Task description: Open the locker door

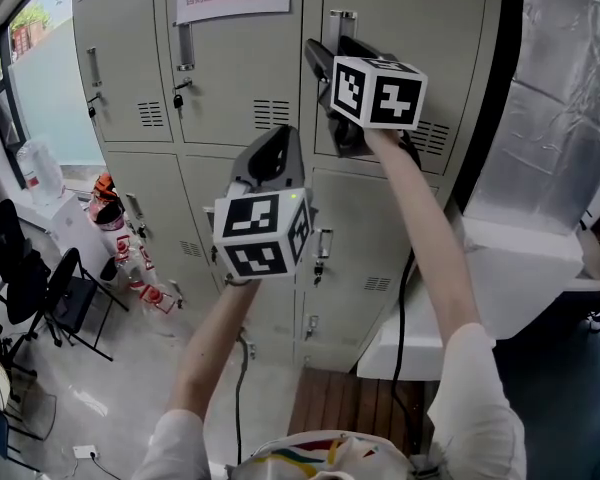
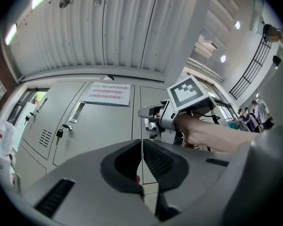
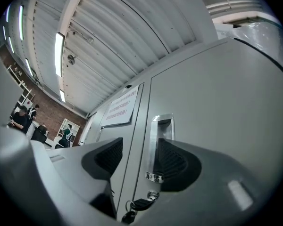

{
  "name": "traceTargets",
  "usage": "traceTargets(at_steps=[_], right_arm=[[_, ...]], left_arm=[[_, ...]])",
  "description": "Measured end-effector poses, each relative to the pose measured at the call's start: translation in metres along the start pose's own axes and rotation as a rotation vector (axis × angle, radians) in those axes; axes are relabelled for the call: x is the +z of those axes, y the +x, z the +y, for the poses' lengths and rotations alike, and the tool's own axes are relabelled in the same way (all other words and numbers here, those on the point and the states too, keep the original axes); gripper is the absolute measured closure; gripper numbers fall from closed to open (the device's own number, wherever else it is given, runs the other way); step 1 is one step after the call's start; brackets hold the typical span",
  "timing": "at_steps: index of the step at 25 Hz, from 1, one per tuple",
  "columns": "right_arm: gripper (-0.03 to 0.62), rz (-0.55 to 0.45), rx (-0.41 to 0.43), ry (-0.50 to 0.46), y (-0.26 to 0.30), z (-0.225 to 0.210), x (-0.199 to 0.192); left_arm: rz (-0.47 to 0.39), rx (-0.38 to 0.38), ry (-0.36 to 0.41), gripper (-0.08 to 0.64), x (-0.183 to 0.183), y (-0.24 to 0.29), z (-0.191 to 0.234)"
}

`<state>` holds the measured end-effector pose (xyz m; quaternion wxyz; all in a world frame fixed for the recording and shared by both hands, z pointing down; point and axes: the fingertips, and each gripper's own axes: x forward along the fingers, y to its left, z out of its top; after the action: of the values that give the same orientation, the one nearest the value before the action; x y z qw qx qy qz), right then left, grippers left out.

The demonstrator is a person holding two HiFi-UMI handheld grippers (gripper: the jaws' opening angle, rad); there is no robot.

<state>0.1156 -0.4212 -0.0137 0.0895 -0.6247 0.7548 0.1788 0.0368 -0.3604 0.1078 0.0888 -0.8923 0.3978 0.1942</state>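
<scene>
Locker door (image 3: 217,102) shows smooth grey metal, rectangular chrome handle (image 3: 161,126).

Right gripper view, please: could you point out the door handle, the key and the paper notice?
door handle (image 3: 161,126): right gripper view, upper recess.
key (image 3: 141,203): right gripper view, black head.
paper notice (image 3: 121,108): right gripper view, centre.

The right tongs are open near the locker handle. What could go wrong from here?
The right tongs line up more with the door seam than with the recessed handle, so closing now might catch nothing. The key hangs just below the handle; the tongs could knock it.
</scene>
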Motion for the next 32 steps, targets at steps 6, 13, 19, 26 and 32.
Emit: traceTargets(at_steps=[6,13,19,26,32], right_arm=[[0.358,0.014,0.006,-0.039,0.005,0.005,-0.002],[0.359,0.008,0.028,-0.076,-0.005,0.012,0.0],[0.359,-0.018,0.061,-0.104,-0.025,0.027,0.008],[0.358,-0.046,0.102,-0.134,-0.057,0.043,0.022],[0.359,-0.06,0.126,-0.16,-0.083,0.052,0.032]], left_arm=[[0.007,-0.021,-0.018,0.54,-0.001,-0.001,0.003],[-0.028,-0.025,-0.008,0.54,0.004,-0.009,0.004],[0.014,-0.097,-0.005,0.511,-0.008,-0.007,-0.009],[0.042,-0.178,-0.034,0.431,-0.016,-0.004,-0.029],[0.063,-0.228,-0.095,0.422,-0.02,0.0,-0.042]])
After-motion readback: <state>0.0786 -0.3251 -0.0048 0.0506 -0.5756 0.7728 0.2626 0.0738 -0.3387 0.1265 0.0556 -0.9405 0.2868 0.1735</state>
